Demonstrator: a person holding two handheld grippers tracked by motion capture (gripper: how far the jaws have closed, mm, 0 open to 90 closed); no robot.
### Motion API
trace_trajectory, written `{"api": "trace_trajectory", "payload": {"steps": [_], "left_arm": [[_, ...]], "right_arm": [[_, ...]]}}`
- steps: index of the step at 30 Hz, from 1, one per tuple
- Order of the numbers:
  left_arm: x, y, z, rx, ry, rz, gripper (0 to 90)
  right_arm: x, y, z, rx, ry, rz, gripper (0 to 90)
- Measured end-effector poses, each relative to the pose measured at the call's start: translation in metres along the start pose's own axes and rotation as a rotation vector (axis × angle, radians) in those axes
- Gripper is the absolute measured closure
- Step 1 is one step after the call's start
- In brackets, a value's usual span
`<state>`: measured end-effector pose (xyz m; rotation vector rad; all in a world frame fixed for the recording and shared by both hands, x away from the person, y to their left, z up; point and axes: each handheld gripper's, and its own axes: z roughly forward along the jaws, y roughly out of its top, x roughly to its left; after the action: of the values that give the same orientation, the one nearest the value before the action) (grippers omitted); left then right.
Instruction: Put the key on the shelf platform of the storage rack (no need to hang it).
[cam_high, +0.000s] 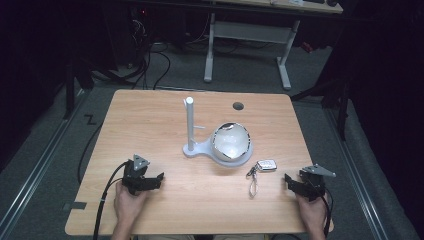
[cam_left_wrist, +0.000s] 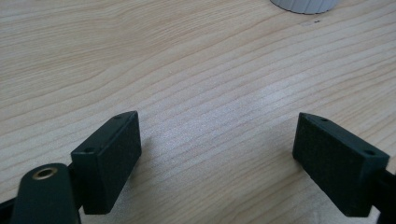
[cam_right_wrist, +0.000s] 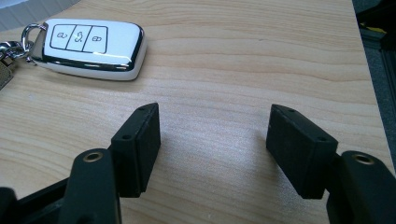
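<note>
Your right gripper (cam_right_wrist: 212, 140) – jaws wide apart, holding nothing; left gripper (cam_left_wrist: 217, 154) likewise. Car key (cam_right_wrist: 91, 46) lies flat on table (cam_high: 150, 120), near-right, beside bowl (cam_high: 231, 142). Light, stiff, glossy shell – slippery; pinch long edges.

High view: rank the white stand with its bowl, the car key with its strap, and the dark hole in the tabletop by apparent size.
1. White stand with its bowl, largest.
2. Car key with its strap.
3. Dark hole in the tabletop, smallest; it lies farthest from the camera, which shrinks it somewhat.

Left tongs (cam_high: 157, 176) and right tongs (cam_high: 288, 178) gape (both hand-held, low).
</note>
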<state>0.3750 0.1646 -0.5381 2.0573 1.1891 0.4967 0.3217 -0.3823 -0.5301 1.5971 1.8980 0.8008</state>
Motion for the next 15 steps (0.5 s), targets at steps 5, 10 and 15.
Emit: {"api": "trace_trajectory", "payload": {"steps": [5, 10, 15], "left_arm": [[-0.0001, -0.0002, -0.0002, -0.001, 0.002, -0.002, 15.9], [-0.0001, -0.0002, -0.0002, -0.002, 0.002, -0.004, 16.1], [-0.0001, -0.0002, -0.0003, -0.002, 0.002, -0.004, 16.2]], "right_arm": [[0.0000, 0.0000, 0.0000, 0.000, 0.001, 0.001, 35.4], [-0.0001, 0.0000, 0.0000, 0.001, 0.001, 0.001, 35.4], [0.0000, 0.0001, 0.0000, 0.001, 0.001, 0.000, 35.6]]}}
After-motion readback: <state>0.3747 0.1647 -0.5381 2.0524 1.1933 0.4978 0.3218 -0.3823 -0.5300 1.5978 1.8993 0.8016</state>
